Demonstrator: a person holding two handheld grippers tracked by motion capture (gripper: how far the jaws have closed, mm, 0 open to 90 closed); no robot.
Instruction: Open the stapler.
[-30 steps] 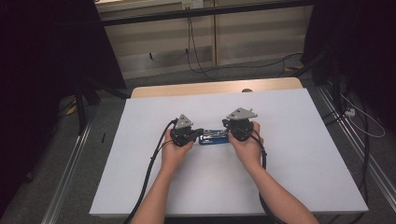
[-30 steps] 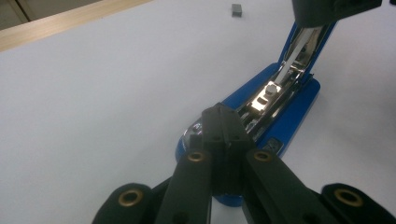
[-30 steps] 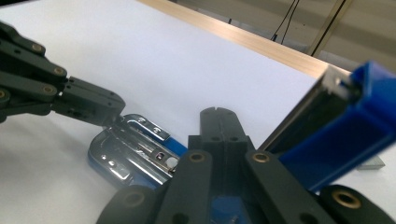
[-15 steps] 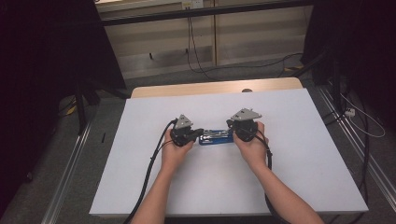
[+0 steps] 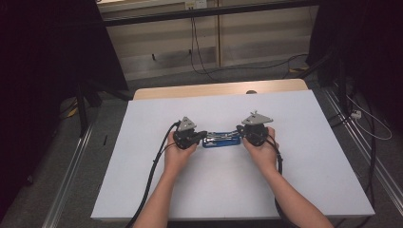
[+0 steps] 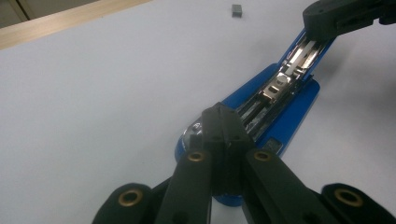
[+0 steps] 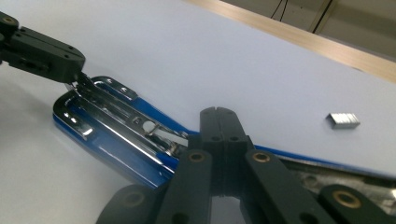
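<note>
A blue stapler lies folded open flat on the white table, between my two grippers. My left gripper is shut on its left end. In the left gripper view the black jaws meet over the stapler's blue end, and the right gripper clamps the chrome rail farther off. My right gripper is shut on the right end. In the right gripper view its own jaws close over the stapler, while the left gripper pinches the chrome tip.
A small block of staples lies loose on the table just beyond the stapler, also seen as a grey block. A wooden strip borders the table's far edge. Cables trail from both grippers towards the person.
The right gripper has drifted to the right, and the stapler now stretches longer between the two grippers. The left gripper has stayed where it was.
</note>
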